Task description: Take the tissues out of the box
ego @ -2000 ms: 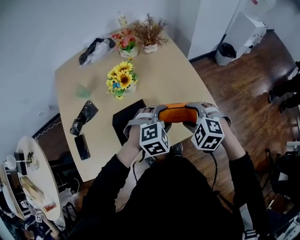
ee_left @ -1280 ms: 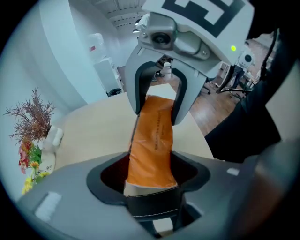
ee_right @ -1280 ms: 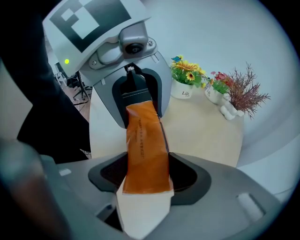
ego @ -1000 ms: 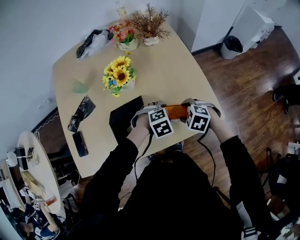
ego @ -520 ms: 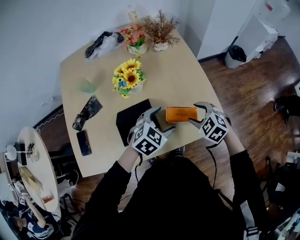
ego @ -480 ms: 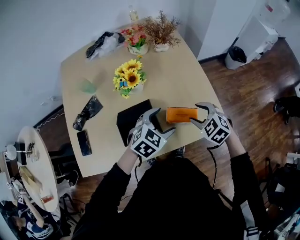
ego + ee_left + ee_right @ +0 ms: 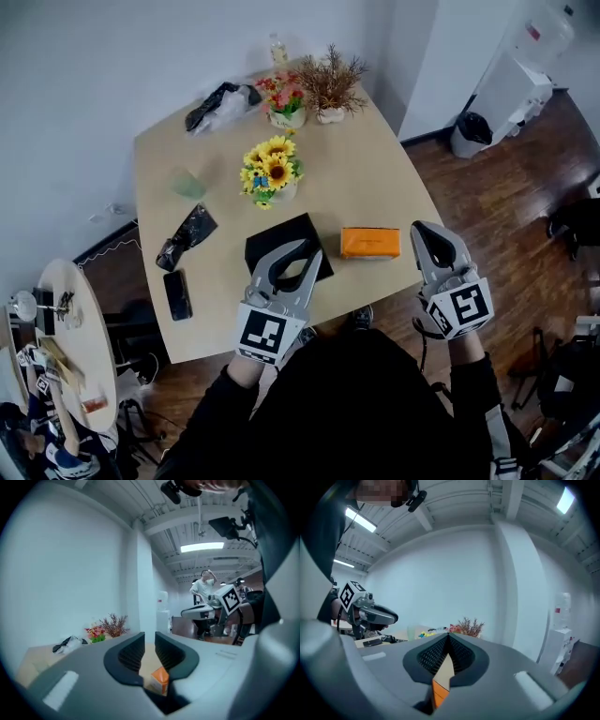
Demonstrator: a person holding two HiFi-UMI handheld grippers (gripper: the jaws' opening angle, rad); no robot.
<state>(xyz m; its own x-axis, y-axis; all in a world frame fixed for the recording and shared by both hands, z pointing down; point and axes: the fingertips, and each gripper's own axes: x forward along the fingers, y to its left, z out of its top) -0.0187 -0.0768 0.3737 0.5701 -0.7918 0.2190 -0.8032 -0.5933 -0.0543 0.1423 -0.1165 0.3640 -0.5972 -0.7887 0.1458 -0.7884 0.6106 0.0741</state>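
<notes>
An orange tissue box (image 7: 369, 242) lies flat on the beige table (image 7: 366, 178) near its front edge, with no tissue showing. My left gripper (image 7: 312, 247) hovers left of the box over a black mat (image 7: 272, 246). Its jaws are closing to a narrow gap with nothing between them. In the left gripper view the box (image 7: 160, 680) sits low beyond the left gripper (image 7: 150, 641). My right gripper (image 7: 419, 226) is shut and empty, just right of the box and apart from it. The right gripper view has the box (image 7: 439, 688) below the right gripper (image 7: 448, 639).
Sunflowers in a vase (image 7: 272, 169) stand mid-table, with two flower pots (image 7: 287, 101) and a black-and-white bag (image 7: 220, 103) at the far edge. A green cup (image 7: 187, 184), a black pouch (image 7: 187, 237) and a phone (image 7: 177, 293) lie left. A bin (image 7: 469, 131) stands on the wood floor.
Both grippers have let go of the box and pulled back toward the person. The box stays on the table. Both pairs of jaws went from wide to nearly or fully closed.
</notes>
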